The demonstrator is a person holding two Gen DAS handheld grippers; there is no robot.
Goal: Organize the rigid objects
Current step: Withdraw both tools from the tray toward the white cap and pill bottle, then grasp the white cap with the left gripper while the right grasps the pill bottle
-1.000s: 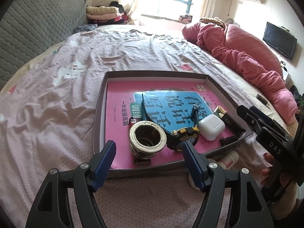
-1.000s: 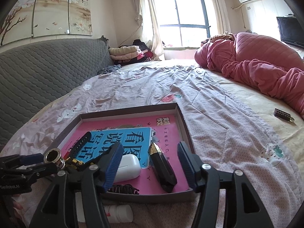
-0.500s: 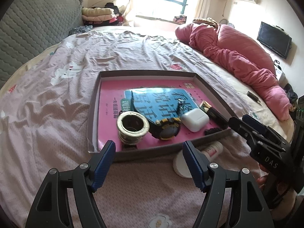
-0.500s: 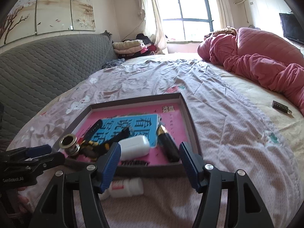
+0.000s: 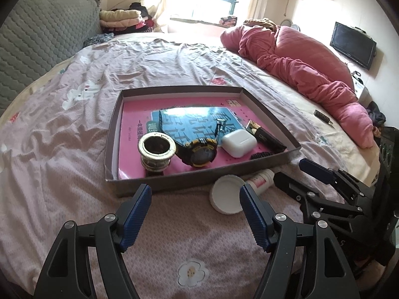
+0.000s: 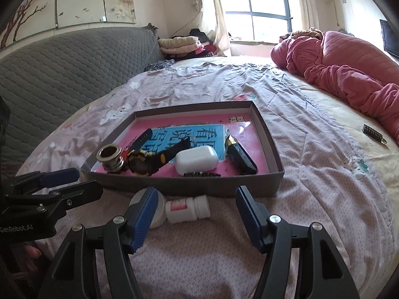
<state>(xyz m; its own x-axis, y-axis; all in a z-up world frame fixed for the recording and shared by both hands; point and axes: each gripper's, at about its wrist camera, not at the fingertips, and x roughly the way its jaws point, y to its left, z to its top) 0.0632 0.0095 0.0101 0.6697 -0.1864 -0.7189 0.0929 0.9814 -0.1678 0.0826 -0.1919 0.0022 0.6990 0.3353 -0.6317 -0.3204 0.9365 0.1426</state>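
Wrinkled pink bedding with little rabbit prints fills both views, and the shallow grey tray point(image 5: 271, 160) sits on it just beyond my tools. Over the last second I have drawn both hands back toward the near edge of the bed: the tray looks farther off than it did, and a strip of sheet in front of it has come into sight. That retreat uncovered two things still outside the tray, a white pill bottle point(image 6: 187, 208) lying on its side and a round white jar lid point(image 5: 226, 194) touching it, both just in front of the tray's near wall.

Inside the tray lie the metal fitting point(image 5: 157, 153), the yellow-and-black watch point(image 5: 198, 152), the white earbud case point(image 5: 239, 142), a black lighter-like block point(image 5: 268, 138) and a small dark comb-like piece point(image 5: 260, 155), all resting on a pink and blue book.

My left tool point(image 5: 195, 218) is spread wide with nothing between its pads. My right tool point(image 6: 195, 218) is likewise spread and empty, and the bottle lies just ahead of its gap. I judge the bottle is the next pick, with the lid after it; a small dark object point(image 6: 373, 131) far off on the sheet also remains.
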